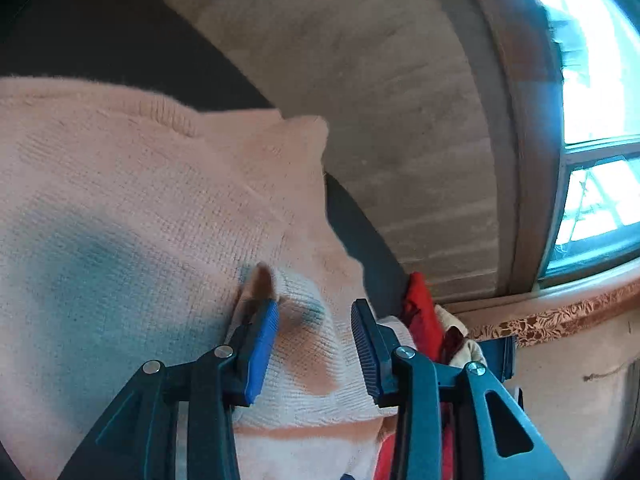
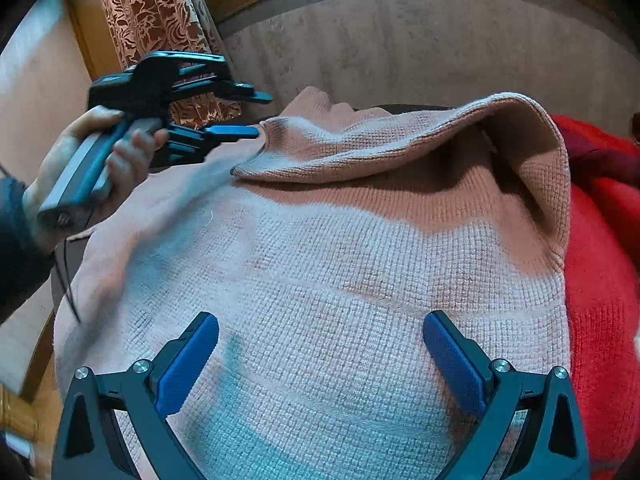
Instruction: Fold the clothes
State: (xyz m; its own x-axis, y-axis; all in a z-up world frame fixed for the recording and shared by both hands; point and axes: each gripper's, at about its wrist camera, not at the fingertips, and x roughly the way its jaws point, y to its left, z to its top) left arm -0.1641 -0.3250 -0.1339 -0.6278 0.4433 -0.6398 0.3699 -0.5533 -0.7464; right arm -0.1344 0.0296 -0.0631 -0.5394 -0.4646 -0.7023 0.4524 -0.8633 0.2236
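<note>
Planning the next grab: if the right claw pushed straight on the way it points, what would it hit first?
Most likely the pink knit sweater. The right claw stands wide open just above it, nothing between; depth is unclear.

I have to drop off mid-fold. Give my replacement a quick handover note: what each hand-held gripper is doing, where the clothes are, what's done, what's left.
Left hand-held gripper: jaws partly open over a ridge of the pink sweater; pads not clearly pressing it.
Right hand-held gripper: jaws wide open, empty, above the sweater's body.
Clothes: the pink sweater lies spread on the surface, its far edge flipped over toward the near side. A red garment lies beside it on the right, partly under it.
Done: one edge turned over.
Left: flatten that flap, finish the folds, then the red garment.
</note>
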